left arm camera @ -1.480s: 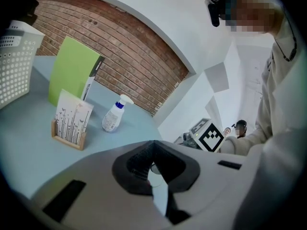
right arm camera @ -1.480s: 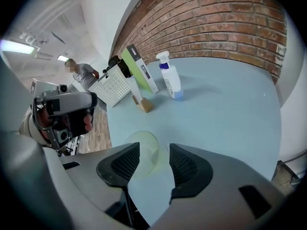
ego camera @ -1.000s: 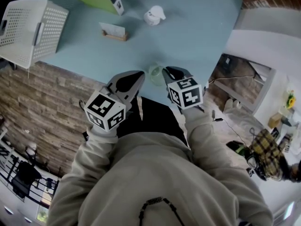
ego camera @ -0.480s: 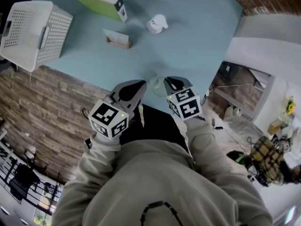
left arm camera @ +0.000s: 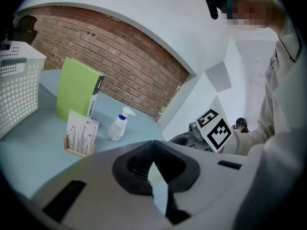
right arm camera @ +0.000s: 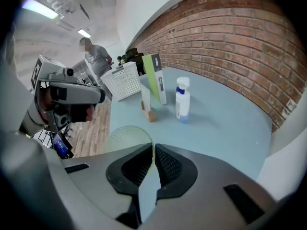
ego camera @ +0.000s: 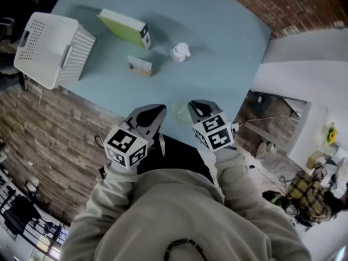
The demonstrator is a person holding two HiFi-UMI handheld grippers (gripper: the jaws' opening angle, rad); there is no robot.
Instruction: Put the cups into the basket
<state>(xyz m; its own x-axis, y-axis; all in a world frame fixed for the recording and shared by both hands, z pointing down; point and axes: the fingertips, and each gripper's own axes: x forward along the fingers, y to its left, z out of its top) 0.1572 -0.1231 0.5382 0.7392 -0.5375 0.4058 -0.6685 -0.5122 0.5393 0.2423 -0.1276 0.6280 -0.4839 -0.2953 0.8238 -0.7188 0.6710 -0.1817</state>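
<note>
A clear, pale green cup [ego camera: 181,112] hangs just over the near edge of the blue table [ego camera: 223,48]. My right gripper [ego camera: 194,107] is shut on it. In the right gripper view the cup's thin wall [right arm camera: 125,137] is pinched between the two dark pads, and those jaws have just been closing on it. My left gripper [ego camera: 158,111] hovers beside the cup on its left, shut with nothing in it; its pads [left arm camera: 144,159] meet at the tip. The white perforated basket [ego camera: 51,48] stands at the table's far left corner.
A green box [ego camera: 124,26] stands upright past the middle of the table, with a small card holder [ego camera: 140,66] and a white spray bottle [ego camera: 179,51] in front of it. A brick wall runs below the table's left edge. A person [right arm camera: 96,56] stands far off.
The right gripper's jaws have closed on the cup and lifted it off the table. Both grippers have risen a little, and the head camera has shifted.
</note>
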